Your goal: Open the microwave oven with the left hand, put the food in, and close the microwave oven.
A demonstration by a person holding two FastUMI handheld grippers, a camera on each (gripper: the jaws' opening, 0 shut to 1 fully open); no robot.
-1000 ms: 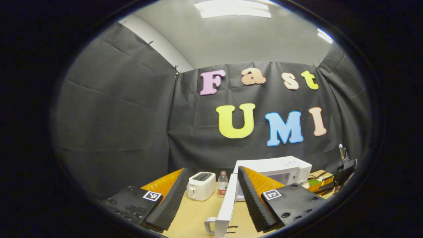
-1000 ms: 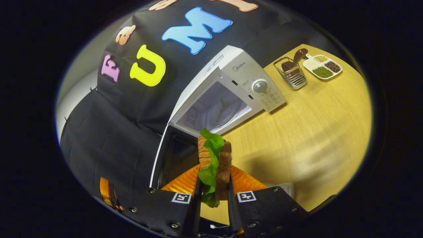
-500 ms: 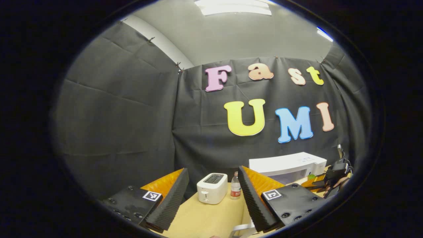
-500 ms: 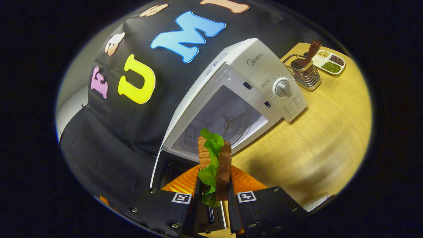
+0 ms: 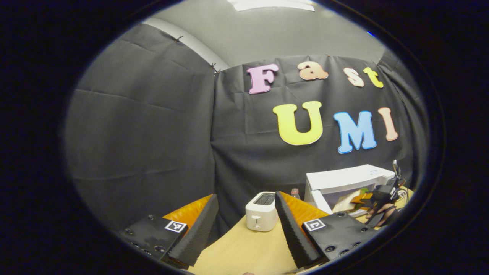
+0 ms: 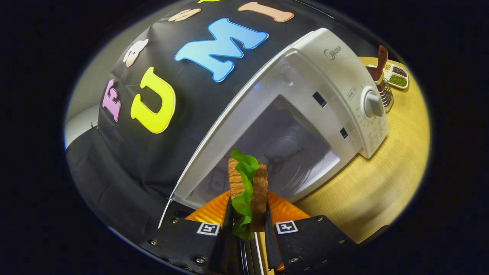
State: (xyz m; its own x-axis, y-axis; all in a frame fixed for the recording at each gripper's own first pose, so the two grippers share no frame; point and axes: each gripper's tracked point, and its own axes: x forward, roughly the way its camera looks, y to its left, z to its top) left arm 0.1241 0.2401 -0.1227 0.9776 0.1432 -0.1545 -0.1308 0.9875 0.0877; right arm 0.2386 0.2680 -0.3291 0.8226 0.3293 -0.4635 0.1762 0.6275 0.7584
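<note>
Right tongs (image 6: 247, 225) clamped on sandwich (image 6: 247, 187), held upright just before the open microwave (image 6: 324, 99) cavity. Left tongs (image 5: 244, 225) spread wide, holding nothing, above the desk (image 5: 244, 252); toaster (image 5: 261, 216) beyond, left of the microwave.

White toaster (image 5: 261, 211) & bottle (image 5: 295, 192) on table (image 5: 244, 250); wire rack (image 6: 384, 93), sectioned dish (image 6: 398, 75).

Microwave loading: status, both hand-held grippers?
Right hand-held gripper shut on sandwich, at open microwave mouth. Left hand-held gripper open, holding nothing. Nothing seen blocking the cavity.
</note>
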